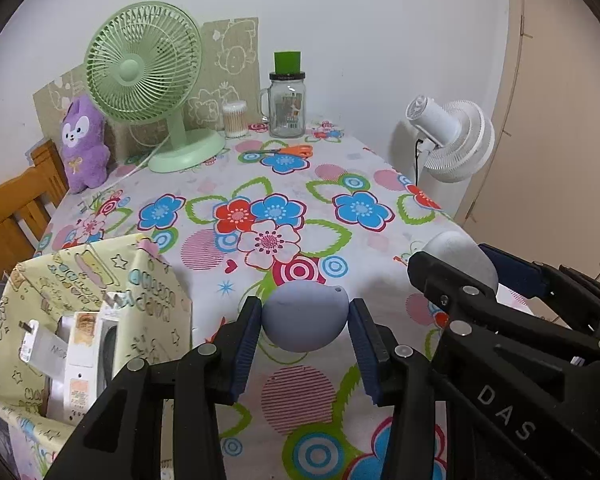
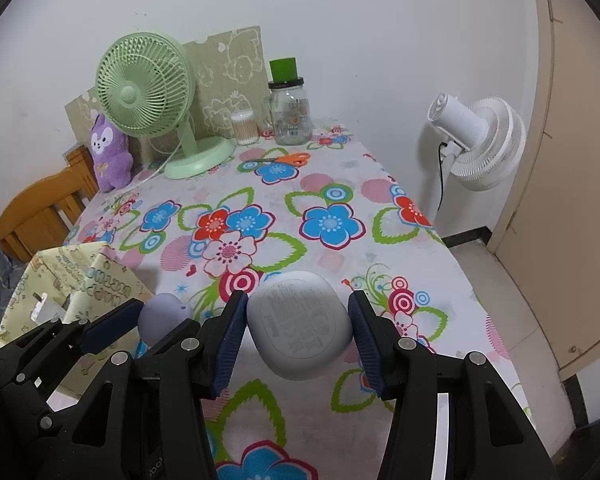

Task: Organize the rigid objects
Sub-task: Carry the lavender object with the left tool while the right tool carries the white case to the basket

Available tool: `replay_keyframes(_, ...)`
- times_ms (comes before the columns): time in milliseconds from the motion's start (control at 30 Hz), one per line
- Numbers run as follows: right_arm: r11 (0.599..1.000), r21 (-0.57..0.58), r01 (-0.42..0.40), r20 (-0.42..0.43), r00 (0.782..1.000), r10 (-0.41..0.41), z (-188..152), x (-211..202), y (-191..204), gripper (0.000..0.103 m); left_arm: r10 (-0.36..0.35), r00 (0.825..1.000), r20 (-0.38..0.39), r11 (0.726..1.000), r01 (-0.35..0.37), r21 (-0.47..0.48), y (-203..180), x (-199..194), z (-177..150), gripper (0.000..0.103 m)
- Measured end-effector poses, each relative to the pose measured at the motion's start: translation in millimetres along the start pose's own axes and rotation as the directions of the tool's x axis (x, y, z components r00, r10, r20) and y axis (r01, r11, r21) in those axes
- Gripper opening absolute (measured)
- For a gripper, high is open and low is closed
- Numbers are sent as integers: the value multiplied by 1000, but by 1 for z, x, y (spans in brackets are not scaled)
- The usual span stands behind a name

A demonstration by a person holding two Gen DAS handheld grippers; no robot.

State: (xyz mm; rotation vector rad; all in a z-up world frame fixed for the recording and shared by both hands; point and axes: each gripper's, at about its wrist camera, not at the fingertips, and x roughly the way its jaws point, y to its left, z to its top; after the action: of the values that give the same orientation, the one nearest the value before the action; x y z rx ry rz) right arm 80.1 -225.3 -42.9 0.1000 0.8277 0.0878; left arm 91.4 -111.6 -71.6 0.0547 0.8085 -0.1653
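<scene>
- The left gripper holds a blue-grey dome between its blue pads, one pad on each side; the dome has a small hole near its upper right edge.
- From the right wrist view the same dome sits in the left gripper just to the left of the right gripper.
- The right gripper is closed on a pale grey pod, a rounded case whose flat face carries faint embossed print (too small to read).
- In the left wrist view that pod shows at the right, clamped in the right gripper, near the table's right edge.
- Both held things are raised over the near part of the floral cloth, side by side and apart from each other.
- A yellow patterned bin stands at the near left of the table, open on top, with white boxes inside.
- At the far end stand a green fan, a purple plush, a tub of cotton buds and a glass jar with a green cap.
- Orange scissors lie on the cloth in front of the jar.
- A white fan stands off the table to the right, and a wooden chair to the left.
</scene>
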Motion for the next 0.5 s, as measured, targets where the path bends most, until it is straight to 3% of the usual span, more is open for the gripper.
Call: replay_keyframes(500, 1000, -29, 4, 52, 999, -2, 4, -38, 17, 55, 12, 999, 53, 1000, -11, -6, 7, -40, 0, 46)
